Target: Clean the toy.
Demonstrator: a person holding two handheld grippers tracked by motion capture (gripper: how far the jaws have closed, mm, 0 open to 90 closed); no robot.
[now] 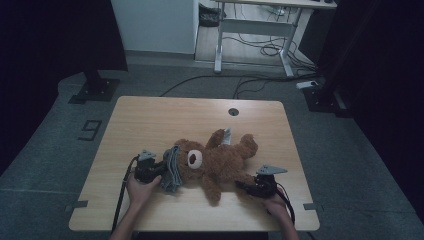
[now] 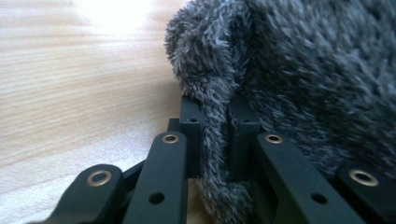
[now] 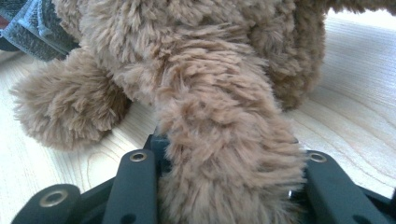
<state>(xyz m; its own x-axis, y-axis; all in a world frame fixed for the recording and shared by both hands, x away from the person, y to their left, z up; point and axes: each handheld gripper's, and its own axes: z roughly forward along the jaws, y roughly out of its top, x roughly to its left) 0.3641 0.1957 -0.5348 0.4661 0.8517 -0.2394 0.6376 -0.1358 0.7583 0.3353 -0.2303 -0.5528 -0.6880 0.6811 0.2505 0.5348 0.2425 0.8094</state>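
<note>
Brown plush fills the space between the two tools: a shaggy brown teddy bear (image 1: 220,162) lies on its back across the near half of the pale wood-grain desk (image 1: 150,120), head toward the left tool (image 1: 159,172) and legs toward the right tool (image 1: 248,187). A fuzzy grey knitted garment (image 1: 172,170) sits bunched around the bear's head, directly ahead of the left tool. In the left gripper view that tool's jaws are drawn narrow and pinch a fold of the grey garment's (image 2: 219,140) edge, with the bulk of the cloth rising just beyond and to the right of them. This looks like a grip meant to draw the cloth along the bear's body.

The right tool clamps one of the bear's brown furry limbs (image 3: 224,154), its jaws standing partly apart with the thick plush pressed between them; the bear's body and another stubby limb (image 3: 65,112) lie just past the jaws. That hold probably anchors the toy so it does not slide while the garment is pulled.

The desk has rounded corners and a cable hole (image 1: 233,111) on its far side. Around it lie grey carpet, dark curtains, loose floor cables and a white-framed table beyond.
</note>
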